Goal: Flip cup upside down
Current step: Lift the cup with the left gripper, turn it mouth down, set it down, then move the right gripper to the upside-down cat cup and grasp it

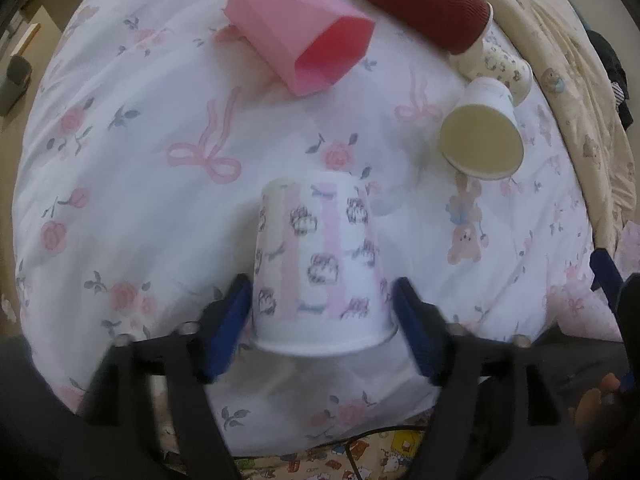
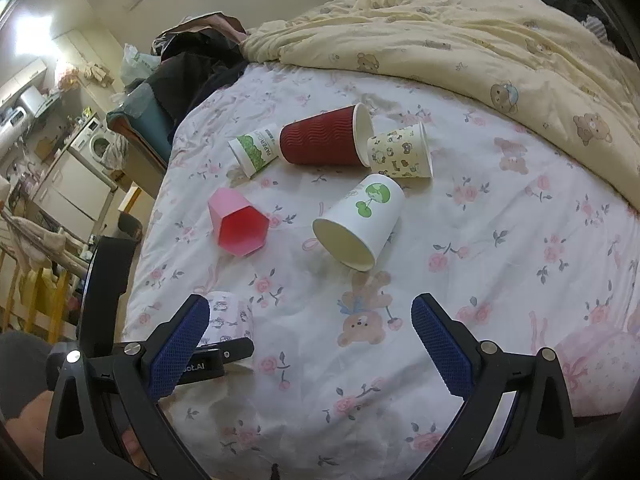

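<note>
A white paper cup with pink stripes and paw prints [image 1: 318, 268] stands upside down on the floral bed sheet [image 1: 132, 184], rim down. My left gripper [image 1: 322, 316] straddles it near the rim, blue pads [image 1: 230, 320] slightly off its sides, jaws open. The same cup [image 2: 230, 318] shows partly in the right wrist view, behind my right gripper's left finger. My right gripper [image 2: 310, 344] is open and empty above the sheet, to the right of that cup.
Several cups lie on their sides further back: a pink hexagonal one [image 2: 240, 224], a white one with green print [image 2: 360, 222], a dark red ribbed one [image 2: 326, 140], a patterned cream one [image 2: 402, 152], a green-label one [image 2: 256, 152]. A yellow bear quilt [image 2: 500, 40] is bunched behind.
</note>
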`<state>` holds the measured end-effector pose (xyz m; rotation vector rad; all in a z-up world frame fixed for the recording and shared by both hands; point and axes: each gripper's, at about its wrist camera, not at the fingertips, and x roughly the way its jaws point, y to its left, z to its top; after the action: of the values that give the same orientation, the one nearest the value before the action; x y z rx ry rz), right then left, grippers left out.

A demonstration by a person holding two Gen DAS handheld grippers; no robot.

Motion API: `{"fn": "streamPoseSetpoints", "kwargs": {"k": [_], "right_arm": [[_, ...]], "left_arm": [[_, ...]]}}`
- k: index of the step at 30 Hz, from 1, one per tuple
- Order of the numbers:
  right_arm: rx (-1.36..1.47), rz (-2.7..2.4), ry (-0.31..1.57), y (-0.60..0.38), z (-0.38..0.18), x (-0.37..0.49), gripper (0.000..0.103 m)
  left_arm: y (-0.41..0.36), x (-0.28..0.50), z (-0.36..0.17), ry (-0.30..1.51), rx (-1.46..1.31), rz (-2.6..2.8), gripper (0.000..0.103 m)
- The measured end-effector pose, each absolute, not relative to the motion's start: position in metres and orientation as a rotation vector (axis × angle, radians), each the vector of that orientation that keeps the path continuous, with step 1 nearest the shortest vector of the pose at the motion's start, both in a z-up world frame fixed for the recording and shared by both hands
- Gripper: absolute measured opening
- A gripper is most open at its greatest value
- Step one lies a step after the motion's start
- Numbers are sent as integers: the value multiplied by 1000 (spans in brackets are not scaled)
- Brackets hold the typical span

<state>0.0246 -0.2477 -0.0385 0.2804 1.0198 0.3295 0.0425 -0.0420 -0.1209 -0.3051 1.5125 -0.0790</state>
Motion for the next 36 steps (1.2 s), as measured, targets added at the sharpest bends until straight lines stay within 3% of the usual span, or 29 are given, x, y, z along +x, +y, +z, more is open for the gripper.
{"fn": "streamPoseSetpoints", "kwargs": {"k": [2, 8, 18, 30, 36], "right_arm": [[272, 335, 1016, -246, -37, 24, 103], [277, 343, 1001, -246, -34, 24, 103], [273, 339, 1017, -237, -33, 30, 103], [105, 189, 1110, -218, -41, 28, 103], [129, 307, 1255, -205, -60, 43, 101]], "left_arm": [[-42, 41, -118, 1502, -296, -72, 86], [-32, 32, -94, 1487, -302, -101, 86], [28, 9, -25, 1253, -193, 29, 87], [49, -1, -36, 1236, -273, 66, 86], [51, 2, -35, 1233, -313, 54, 86]]}}
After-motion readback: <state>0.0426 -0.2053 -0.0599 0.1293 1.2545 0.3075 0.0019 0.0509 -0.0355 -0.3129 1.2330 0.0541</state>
